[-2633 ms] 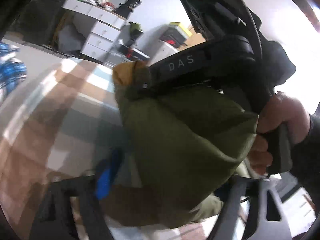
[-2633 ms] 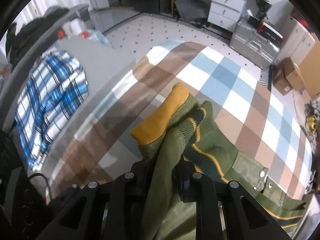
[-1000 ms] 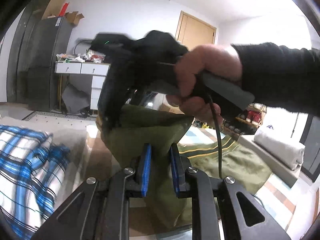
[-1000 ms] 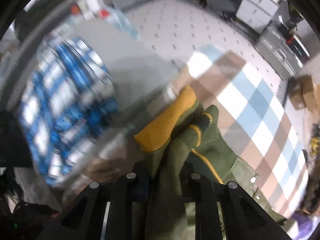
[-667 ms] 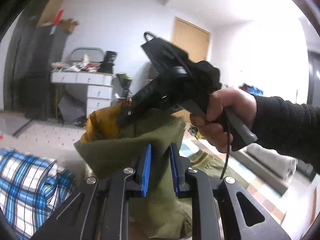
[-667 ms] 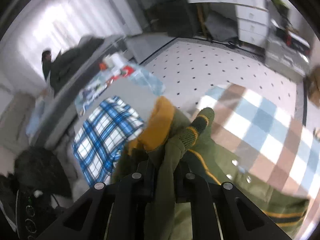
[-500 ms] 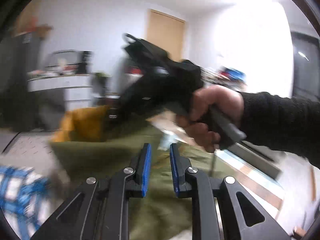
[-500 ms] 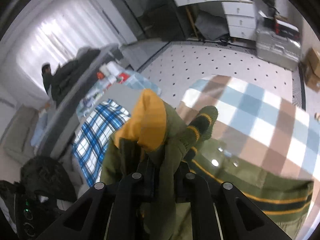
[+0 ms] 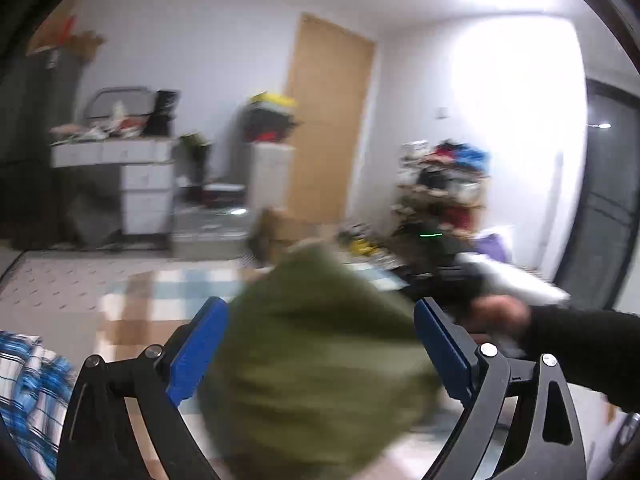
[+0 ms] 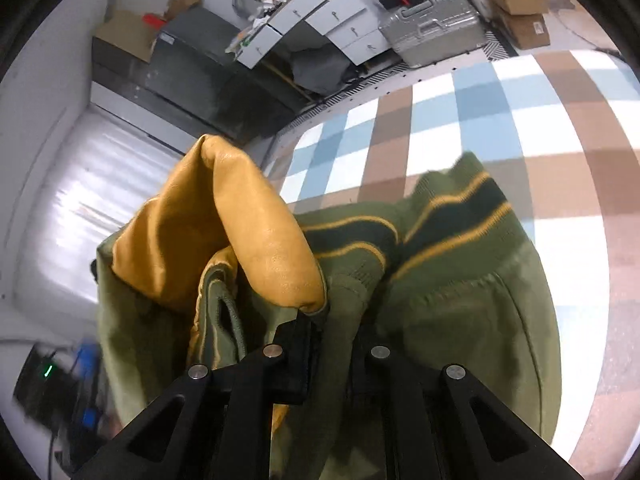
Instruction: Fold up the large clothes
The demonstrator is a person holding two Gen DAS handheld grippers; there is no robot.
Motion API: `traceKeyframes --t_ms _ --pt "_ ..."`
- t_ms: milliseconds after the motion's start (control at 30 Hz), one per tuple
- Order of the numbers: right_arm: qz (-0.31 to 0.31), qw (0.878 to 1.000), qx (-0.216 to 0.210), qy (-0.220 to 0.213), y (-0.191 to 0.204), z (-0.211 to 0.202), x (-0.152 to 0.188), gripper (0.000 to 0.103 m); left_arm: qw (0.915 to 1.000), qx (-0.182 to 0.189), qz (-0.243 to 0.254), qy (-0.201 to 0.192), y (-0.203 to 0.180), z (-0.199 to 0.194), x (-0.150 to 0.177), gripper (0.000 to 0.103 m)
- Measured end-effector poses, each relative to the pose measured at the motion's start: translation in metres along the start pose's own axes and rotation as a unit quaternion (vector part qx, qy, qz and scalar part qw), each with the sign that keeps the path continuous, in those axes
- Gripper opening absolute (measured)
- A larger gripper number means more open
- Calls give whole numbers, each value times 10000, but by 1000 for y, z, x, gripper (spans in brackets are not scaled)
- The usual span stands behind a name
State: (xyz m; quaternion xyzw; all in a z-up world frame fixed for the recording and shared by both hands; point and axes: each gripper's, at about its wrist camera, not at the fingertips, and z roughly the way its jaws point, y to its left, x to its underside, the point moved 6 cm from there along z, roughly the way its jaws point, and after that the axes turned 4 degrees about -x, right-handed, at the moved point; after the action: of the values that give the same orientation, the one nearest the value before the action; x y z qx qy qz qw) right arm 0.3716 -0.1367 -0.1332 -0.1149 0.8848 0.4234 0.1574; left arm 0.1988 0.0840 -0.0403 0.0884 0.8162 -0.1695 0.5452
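Clamping a fold of olive-green bomber jacket with mustard-yellow leather trim and striped knit cuffs, the right gripper has its two black fingers pressed together on the cloth in the lower middle of the right wrist view. The yellow leather part stands up in the centre left of that frame, and the ribbed hem with dark green and yellow stripes drapes across the centre right. Behind the jacket, in the upper right, lies a blue, brown and white checked blanket.

In the left wrist view, the left gripper has its blue-padded fingers spread wide, one at the lower left and one at the lower right. A blurred bunch of the same green jacket fills the space between them; whether either pad touches it cannot be told through the motion blur. At the right edge of this frame, a hand in a black sleeve holds the other gripper. A blue and white plaid shirt shows at the lower left edge.
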Motion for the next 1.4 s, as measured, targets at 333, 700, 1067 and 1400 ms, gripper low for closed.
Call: traceKeyframes --t_ms 333,700,1067,1400 --pt "-524 9982 -238 142 34 0 -7 11 9659 1976 -682 1530 -33 102 25 55" --pt "-804 9935 -685 -429 53 -73 -1 10 9494 2645 -336 1659 -86 127 -10 55" --pt "560 9954 167 -765 -81 -121 111 7 8953 3087 803 3108 -205 180 68 47" --pt "-537 9904 340 -1229 -2 -159 44 65 9145 2782 823 2820 -204 162 73 45"
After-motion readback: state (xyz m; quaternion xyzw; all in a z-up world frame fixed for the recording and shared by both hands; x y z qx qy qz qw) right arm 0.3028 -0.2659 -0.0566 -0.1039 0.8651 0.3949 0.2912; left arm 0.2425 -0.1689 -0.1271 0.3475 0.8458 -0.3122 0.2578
